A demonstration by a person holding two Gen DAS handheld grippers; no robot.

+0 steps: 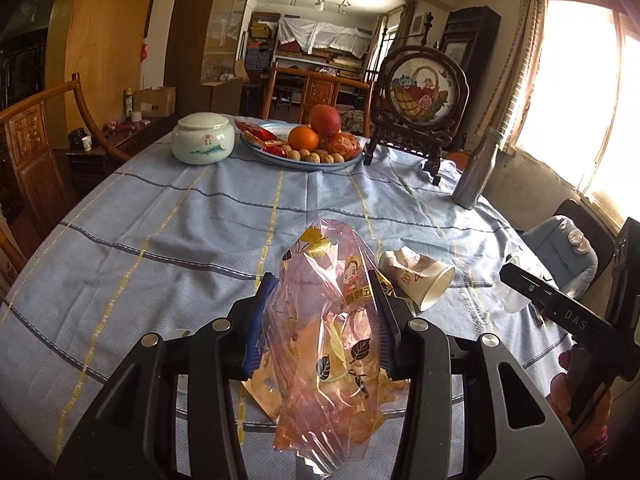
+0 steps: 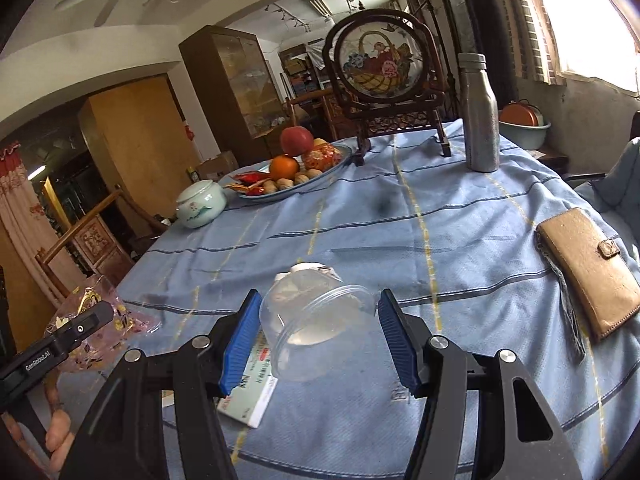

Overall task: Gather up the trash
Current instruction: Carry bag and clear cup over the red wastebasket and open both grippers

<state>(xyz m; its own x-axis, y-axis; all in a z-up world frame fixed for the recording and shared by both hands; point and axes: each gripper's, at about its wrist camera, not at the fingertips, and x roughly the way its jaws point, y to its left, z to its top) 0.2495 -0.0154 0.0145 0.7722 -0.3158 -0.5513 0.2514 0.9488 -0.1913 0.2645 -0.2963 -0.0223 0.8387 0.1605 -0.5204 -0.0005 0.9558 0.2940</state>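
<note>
1. Left gripper (image 1: 322,320) — blue pads pressed against both sides of a pink wrapper (image 1: 324,344), which hangs between them above the tablecloth (image 1: 180,220).
2. Right gripper (image 2: 318,338) spread wide around a clear tub (image 2: 316,320) lying on its side; pads not touching it.
3. Crushed paper cup (image 1: 418,276) lies just right of the wrapper.
4. A small box (image 2: 252,388) sits under the tub — wallet (image 2: 588,272) well off right.

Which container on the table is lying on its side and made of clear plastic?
The clear plastic jar, between the right gripper fingers. The crumpled paper cup also lies tipped but is opaque white; the metal bottle and ceramic jar stand upright.
</note>
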